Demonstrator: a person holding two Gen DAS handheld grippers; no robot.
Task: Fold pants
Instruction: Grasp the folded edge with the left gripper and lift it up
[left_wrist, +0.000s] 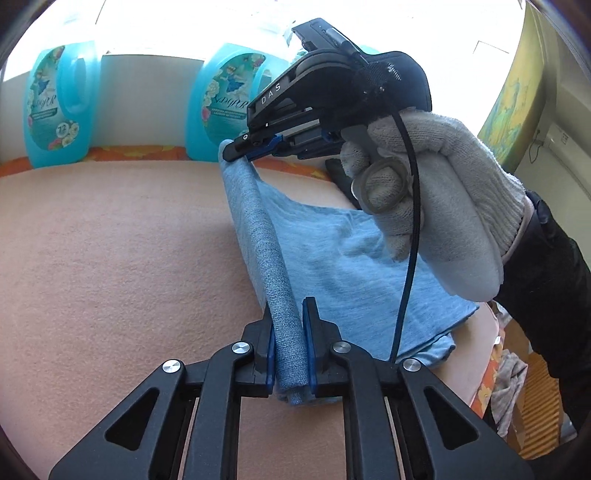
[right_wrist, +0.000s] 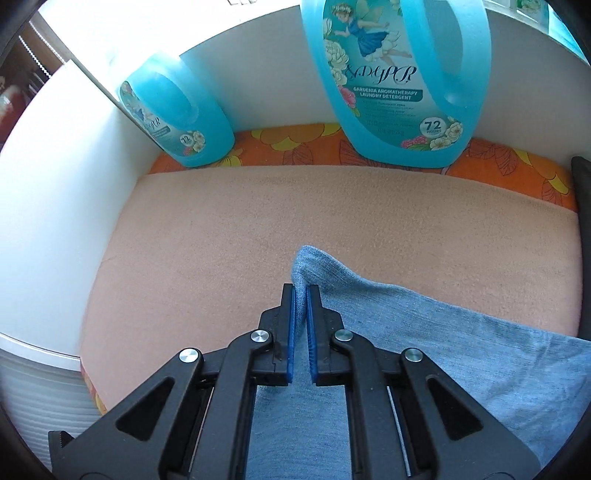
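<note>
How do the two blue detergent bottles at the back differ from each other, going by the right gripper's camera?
The right detergent bottle stands close to the camera, upright, its label readable: gardenia laundry detergent. The left detergent bottle sits farther back by the white wall, looks much smaller, appears tilted in this fisheye view, and its label is mostly too small to read. Both are translucent blue with handles, floral labels, and stand on the orange flowered cloth.
</note>
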